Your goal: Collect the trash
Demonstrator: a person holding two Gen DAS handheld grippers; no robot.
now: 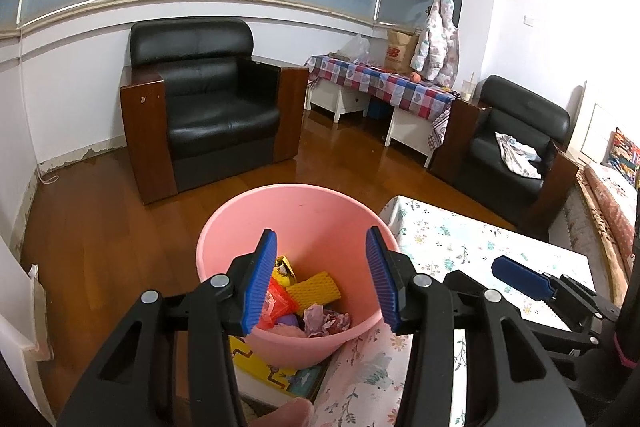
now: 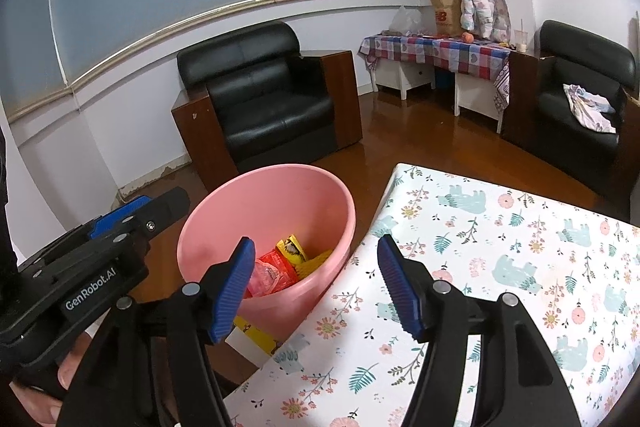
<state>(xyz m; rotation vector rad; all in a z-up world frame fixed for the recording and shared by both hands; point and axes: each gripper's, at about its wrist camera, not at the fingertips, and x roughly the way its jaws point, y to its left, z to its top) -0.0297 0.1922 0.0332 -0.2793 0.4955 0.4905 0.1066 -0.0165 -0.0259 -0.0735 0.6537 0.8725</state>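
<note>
While both hands tilt downward side by side, the left tongs point(image 1: 320, 279) hang wide and empty over the pink bin point(image 1: 240, 227), and the right tongs point(image 2: 316, 283) gape just as wide, holding nothing, above the tabletop's point(image 2: 520, 267) near-left edge. The trash point(image 1: 308, 295), red, yellow and crumpled wrappers, lies in the bin's bottom. The bin stands just beside the tabletop's left edge, with open wood floor point(image 1: 100, 219) beyond toward the black armchair point(image 1: 208, 99).

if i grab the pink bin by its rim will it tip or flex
The pink bin looks like thin plastic, so its rim probably flexes. It holds only a few wrappers, so it is likely light. It narrows toward the base and could tip under a one-sided pull.
</note>
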